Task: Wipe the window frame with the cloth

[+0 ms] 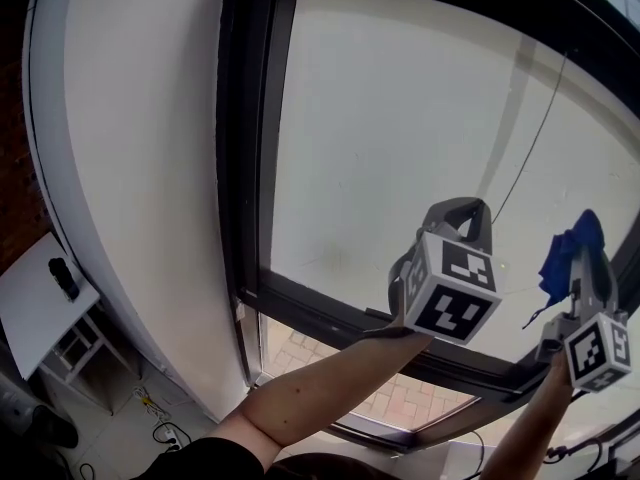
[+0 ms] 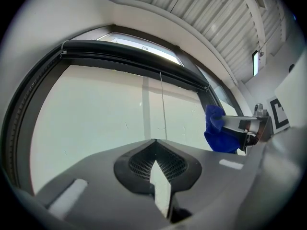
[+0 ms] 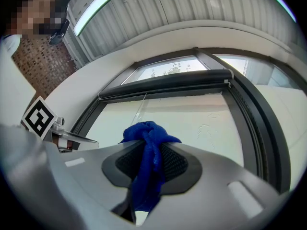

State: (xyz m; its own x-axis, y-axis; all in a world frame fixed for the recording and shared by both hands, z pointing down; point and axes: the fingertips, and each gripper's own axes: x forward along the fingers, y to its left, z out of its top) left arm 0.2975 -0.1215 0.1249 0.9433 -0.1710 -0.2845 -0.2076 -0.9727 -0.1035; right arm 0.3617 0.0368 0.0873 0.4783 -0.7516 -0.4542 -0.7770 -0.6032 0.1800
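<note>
Head view: the right gripper (image 1: pixel 583 253) held the blue cloth (image 1: pixel 566 251) near the window frame's (image 1: pixel 240 168) right side, perhaps touching the glass (image 1: pixel 400 118). Left gripper view: the left gripper's (image 2: pixel 156 142) jaws were pressed together, empty. Right gripper view: the jaws pinched the cloth (image 3: pixel 148 157), bunched beyond their tips.

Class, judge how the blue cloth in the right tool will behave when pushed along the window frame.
Probably floppy: the blue cloth bunches and droops from the right tool. Likely light, held by one pinch. It should mould to the window frame.
</note>
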